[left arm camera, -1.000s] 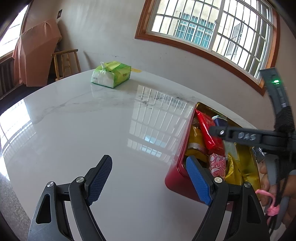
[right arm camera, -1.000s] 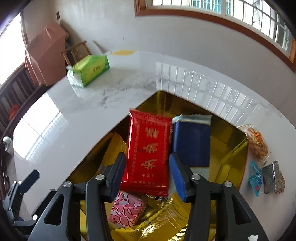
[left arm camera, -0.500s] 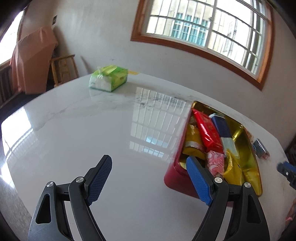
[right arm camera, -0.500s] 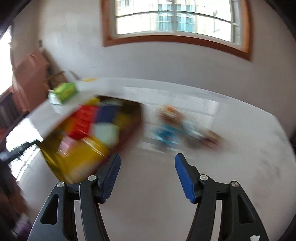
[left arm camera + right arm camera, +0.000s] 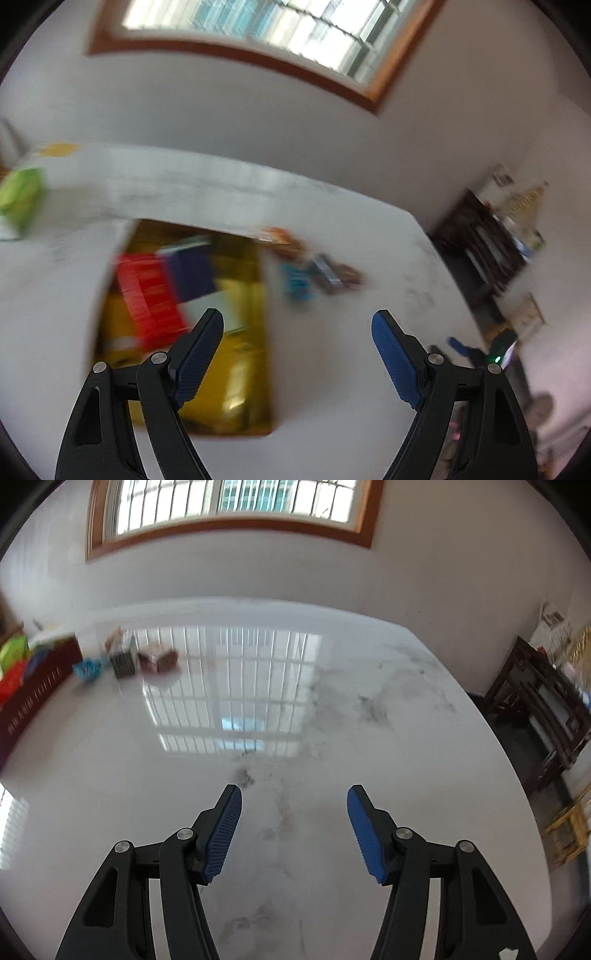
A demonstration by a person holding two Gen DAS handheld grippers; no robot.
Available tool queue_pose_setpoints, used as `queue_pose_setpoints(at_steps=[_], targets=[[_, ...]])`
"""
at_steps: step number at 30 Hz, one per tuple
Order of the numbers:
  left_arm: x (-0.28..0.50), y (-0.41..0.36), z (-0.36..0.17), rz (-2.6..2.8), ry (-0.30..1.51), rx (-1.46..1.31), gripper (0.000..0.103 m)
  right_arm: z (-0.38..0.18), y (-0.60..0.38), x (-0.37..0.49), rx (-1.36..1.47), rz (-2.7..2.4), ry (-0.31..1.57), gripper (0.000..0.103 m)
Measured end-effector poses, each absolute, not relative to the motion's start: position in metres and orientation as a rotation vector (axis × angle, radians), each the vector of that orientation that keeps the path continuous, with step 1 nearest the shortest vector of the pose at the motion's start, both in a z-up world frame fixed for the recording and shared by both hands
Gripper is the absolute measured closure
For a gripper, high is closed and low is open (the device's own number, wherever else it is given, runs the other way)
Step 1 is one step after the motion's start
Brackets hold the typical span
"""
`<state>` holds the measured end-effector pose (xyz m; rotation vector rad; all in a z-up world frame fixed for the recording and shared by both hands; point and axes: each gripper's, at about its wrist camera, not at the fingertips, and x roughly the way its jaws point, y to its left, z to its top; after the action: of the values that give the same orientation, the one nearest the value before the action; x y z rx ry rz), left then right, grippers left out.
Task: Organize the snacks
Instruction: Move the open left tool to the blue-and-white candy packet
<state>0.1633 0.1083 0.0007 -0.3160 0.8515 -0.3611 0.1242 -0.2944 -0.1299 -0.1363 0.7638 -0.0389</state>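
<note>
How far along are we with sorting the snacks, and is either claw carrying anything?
Done: several packets sit in the box. In hand: nothing; the left claw is open and empty, the right claw empty, its jaws closing slightly. Left: loose snacks on the table beside the box.

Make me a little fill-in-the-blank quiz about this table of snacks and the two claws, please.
1. The red packet lies inside the ____ tin.
2. Nothing is between the pads of the left claw or of the ____ claw.
3. The loose snacks lie on the white ____ beside the tin.
4. The tissue pack at the far edge is ____.

Missing words: gold; right; table; green
</note>
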Motion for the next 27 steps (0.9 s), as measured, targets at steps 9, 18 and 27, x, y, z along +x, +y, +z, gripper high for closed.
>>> queue_pose_setpoints(at_steps=[9, 18, 27], targets=[[0.274, 0.036, -0.043, -0.427, 1.114, -0.301, 0.02, -0.129, -0.309, 0.121, -0.047, 0.02, 0.76, 0.046], [0.297, 0.014, -0.073, -0.404, 1.174, -0.169, 0.02, -0.13, -0.325, 0.119, 0.035, 0.064, 0.752, 0.046], [0.308, 0.009, -0.096, -0.425, 1.231, -0.183, 0.034, -0.131, -0.351, 0.118, 0.144, 0.024, 0.746, 0.046]])
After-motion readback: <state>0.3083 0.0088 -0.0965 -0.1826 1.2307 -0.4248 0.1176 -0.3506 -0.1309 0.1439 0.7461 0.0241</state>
